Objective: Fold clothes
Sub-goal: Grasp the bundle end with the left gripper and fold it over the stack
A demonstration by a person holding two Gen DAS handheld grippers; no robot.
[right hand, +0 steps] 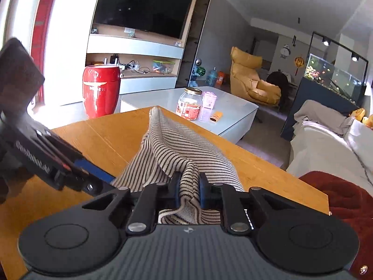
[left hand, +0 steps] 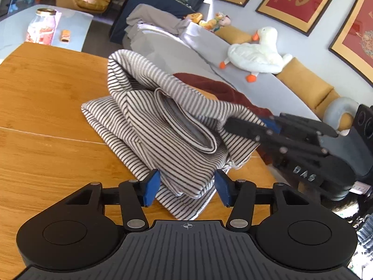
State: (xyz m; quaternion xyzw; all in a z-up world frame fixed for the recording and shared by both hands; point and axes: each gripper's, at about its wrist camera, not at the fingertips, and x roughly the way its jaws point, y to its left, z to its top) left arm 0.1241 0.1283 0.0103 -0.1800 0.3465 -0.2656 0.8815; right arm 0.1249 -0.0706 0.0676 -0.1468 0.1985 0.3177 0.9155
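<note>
A black-and-white striped garment [left hand: 163, 126] lies partly folded on the wooden table [left hand: 46, 116]. My left gripper [left hand: 187, 187] is open, its blue pads on either side of the garment's near folded corner, not closed on it. My right gripper [right hand: 188, 191] is shut on a bunched edge of the striped garment [right hand: 172, 154] and lifts it off the table [right hand: 105, 140]. In the left wrist view the right gripper [left hand: 263, 126] enters from the right, pinching the raised fold. In the right wrist view the left gripper [right hand: 100, 177] shows at the left.
A dark red cloth [left hand: 223, 91] lies past the table's right edge on a grey sofa [left hand: 268, 88] with a plush goose [left hand: 256, 53]. A glass jar [right hand: 190, 103] stands on a low grey table [right hand: 233, 112] beyond. A red stool [right hand: 101, 88] stands far left.
</note>
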